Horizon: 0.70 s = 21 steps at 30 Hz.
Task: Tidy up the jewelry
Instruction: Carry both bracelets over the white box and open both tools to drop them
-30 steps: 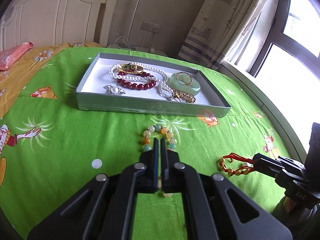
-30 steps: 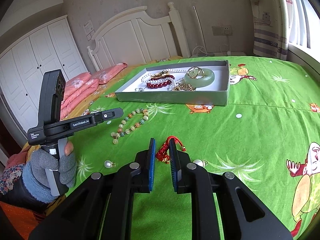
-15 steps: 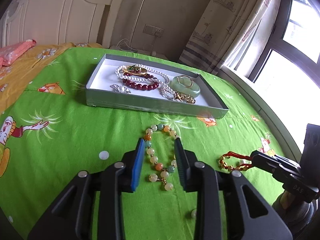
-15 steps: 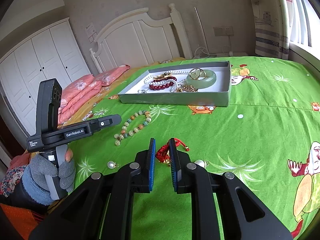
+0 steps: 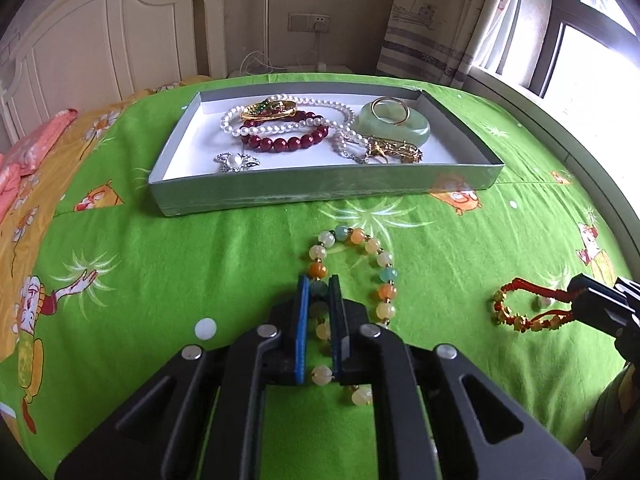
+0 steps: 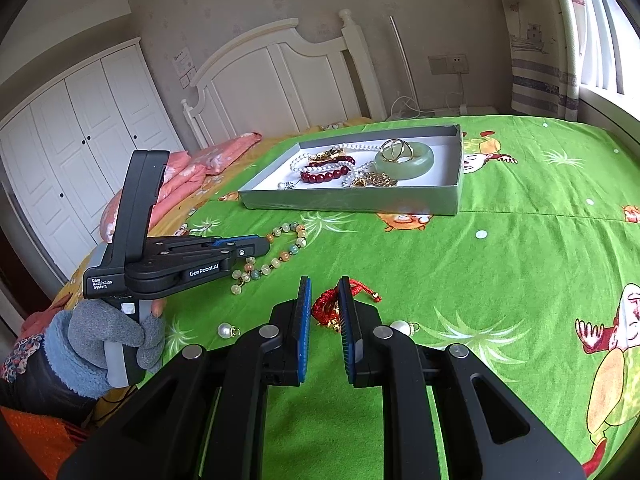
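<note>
The left gripper (image 5: 319,286) sits low on the green bedsheet (image 5: 168,264), its blue pads pinched onto one strand of the pastel bead bracelet (image 5: 372,246), whose loop curls ahead and to its right. Straight beyond lies the grey tray (image 5: 320,194) of pearls and bangles. Further right, the right gripper (image 6: 324,286) has its jaws parted either side of the red cord bracelet (image 6: 322,308), not clamped on it.

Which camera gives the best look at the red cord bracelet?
The left wrist view: the red cord bracelet lies fully visible, gold beads and all. In the right wrist view it sits partly hidden between that claw's fingers.
</note>
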Motion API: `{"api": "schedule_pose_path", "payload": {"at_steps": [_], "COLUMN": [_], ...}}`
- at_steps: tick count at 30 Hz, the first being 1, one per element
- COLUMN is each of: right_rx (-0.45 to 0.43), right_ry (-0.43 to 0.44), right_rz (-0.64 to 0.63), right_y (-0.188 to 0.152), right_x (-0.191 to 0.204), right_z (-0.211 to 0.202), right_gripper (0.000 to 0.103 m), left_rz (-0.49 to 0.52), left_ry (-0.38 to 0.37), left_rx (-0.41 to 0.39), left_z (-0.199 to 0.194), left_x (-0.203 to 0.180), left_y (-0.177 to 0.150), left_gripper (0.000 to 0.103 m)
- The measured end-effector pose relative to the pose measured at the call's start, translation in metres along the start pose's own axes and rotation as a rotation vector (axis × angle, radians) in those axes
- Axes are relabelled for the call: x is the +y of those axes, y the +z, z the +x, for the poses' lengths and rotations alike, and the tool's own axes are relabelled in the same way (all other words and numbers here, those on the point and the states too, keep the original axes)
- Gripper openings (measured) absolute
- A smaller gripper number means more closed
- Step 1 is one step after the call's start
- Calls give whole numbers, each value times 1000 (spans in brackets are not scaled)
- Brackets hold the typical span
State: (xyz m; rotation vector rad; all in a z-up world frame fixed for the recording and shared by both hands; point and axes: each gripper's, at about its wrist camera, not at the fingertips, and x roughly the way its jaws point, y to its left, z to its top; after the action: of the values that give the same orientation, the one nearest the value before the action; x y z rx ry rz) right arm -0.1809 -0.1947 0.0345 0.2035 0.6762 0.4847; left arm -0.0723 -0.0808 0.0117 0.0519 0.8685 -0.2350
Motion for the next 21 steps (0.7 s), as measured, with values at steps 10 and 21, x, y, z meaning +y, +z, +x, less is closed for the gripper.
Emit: {"api": "schedule_pose_path", "payload": {"at_steps": [10, 21], "right_rx": [-41, 156], "right_ry": [23, -115], "right_rz": [17, -104], "right_y": [14, 28], "right_x": [0, -12], "right_z": [-15, 19], "right_gripper": [16, 19], "left_rz": [41, 74], "left_ry": [7, -13], "left_rx": [-123, -163], "left_z": [-57, -76], "left_x": [-1, -12], "left_y": [18, 25], "left_gripper": [9, 9]}}
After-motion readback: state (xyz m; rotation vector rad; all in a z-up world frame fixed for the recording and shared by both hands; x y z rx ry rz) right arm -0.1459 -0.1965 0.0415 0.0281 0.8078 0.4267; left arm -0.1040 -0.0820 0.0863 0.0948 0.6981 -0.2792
